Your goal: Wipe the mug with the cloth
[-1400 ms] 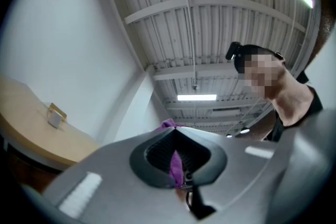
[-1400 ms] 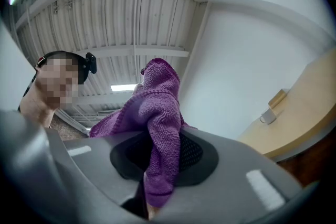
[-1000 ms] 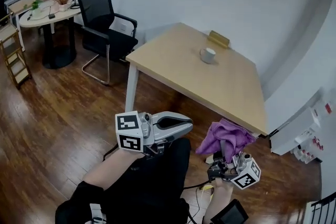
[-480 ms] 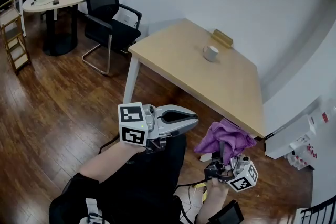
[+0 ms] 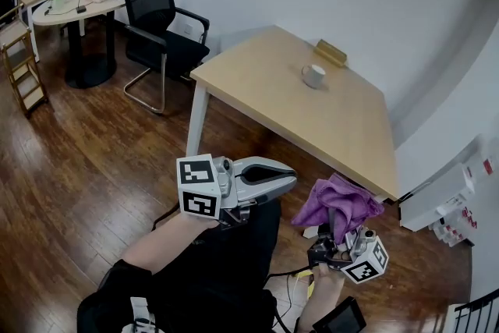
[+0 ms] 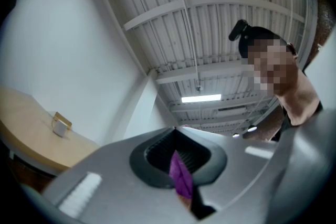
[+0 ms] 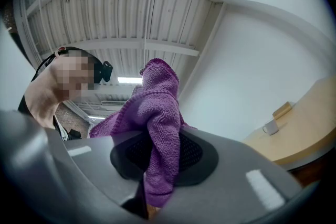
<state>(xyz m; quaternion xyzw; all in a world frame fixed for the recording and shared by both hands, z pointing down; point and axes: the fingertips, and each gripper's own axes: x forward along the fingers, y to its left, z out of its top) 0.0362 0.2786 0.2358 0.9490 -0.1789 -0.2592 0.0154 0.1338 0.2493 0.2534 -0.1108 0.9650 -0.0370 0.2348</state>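
Observation:
A white mug (image 5: 313,76) stands on the far side of the light wooden table (image 5: 265,97), next to a small wooden block (image 5: 331,53). Both grippers hang well short of the table, over the person's lap. My right gripper (image 5: 337,228) is shut on a purple cloth (image 5: 339,201) that bunches up above its jaws. In the right gripper view the cloth (image 7: 157,128) drapes from the right gripper (image 7: 163,136), with the mug (image 7: 270,127) far off. My left gripper (image 5: 290,182) is shut and holds nothing. In the left gripper view a purple sliver shows behind the left gripper (image 6: 176,131); the mug (image 6: 59,129) is distant.
A black office chair (image 5: 164,35) stands left of the table. A round desk (image 5: 70,8) and a wooden shelf (image 5: 19,74) sit at the far left. White units (image 5: 440,199) line the wall on the right. Dark wood floor (image 5: 86,160) lies between me and the table.
The head view has shifted slightly. Both grippers and the cloth keep their places.

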